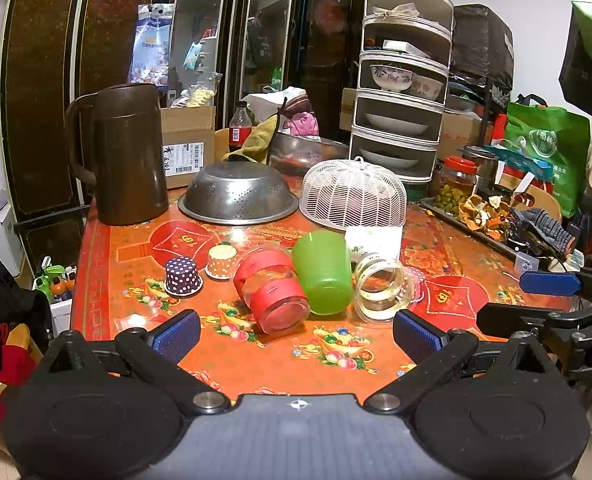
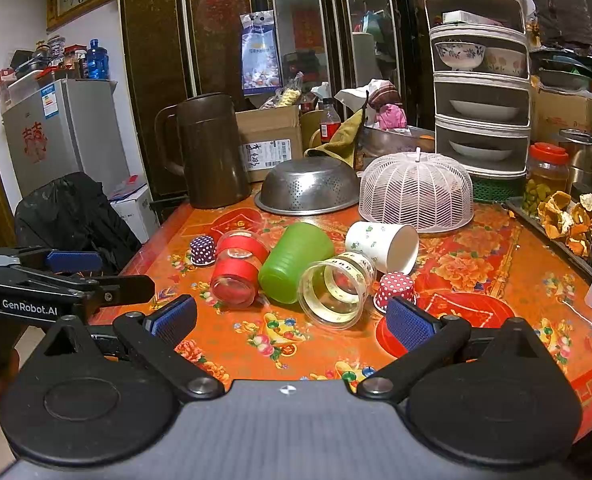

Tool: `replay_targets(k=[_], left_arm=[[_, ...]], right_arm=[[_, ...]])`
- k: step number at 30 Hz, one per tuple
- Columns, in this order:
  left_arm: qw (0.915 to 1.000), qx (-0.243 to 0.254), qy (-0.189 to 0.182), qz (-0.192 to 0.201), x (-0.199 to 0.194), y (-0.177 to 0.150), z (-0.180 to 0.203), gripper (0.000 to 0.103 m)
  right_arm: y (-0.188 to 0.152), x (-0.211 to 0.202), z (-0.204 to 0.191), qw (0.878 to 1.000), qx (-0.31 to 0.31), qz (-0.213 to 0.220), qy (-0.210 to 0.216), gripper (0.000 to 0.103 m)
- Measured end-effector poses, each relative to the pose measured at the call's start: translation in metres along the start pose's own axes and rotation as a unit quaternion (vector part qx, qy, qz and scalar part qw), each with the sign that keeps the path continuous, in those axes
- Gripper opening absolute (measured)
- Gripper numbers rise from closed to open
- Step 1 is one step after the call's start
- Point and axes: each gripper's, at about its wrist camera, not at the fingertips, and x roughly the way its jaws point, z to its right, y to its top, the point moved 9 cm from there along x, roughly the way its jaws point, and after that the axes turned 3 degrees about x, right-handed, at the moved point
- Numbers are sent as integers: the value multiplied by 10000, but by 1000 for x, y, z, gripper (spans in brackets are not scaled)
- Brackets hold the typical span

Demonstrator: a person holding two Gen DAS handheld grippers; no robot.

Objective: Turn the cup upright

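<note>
Cups: the green cup (image 1: 323, 272), red-banded glass (image 1: 272, 294) and clear cup (image 1: 380, 290) all lie on their sides just ahead of your fingertips; the paper cup (image 2: 382, 246) lies toppled beyond them.
Progress: nothing is upright yet, so every flip is left to you.
Left gripper (image 1: 296, 336): spread wide, empty, short of the red-banded glass.
Right gripper (image 2: 290, 320): spread wide, empty, facing the clear cup.
Table (image 1: 280, 364): crowded behind the cups.
</note>
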Motion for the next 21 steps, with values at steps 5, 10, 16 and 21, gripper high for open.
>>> replay_targets(k=[5, 10, 16, 21], left_arm=[[10000, 11, 6, 12, -1, 1, 0, 103], [10000, 5, -10, 7, 0, 1, 0, 103], [10000, 14, -8, 11, 0, 2, -2, 103], [10000, 18, 15, 22, -2, 2, 1, 103]], right_arm=[[1, 0, 0, 10000, -5, 18, 10, 102], [1, 0, 1, 10000, -4, 30, 12, 102], [2, -1, 1, 10000, -6, 35, 10, 102], [1, -1, 0, 10000, 4, 38, 9, 102]])
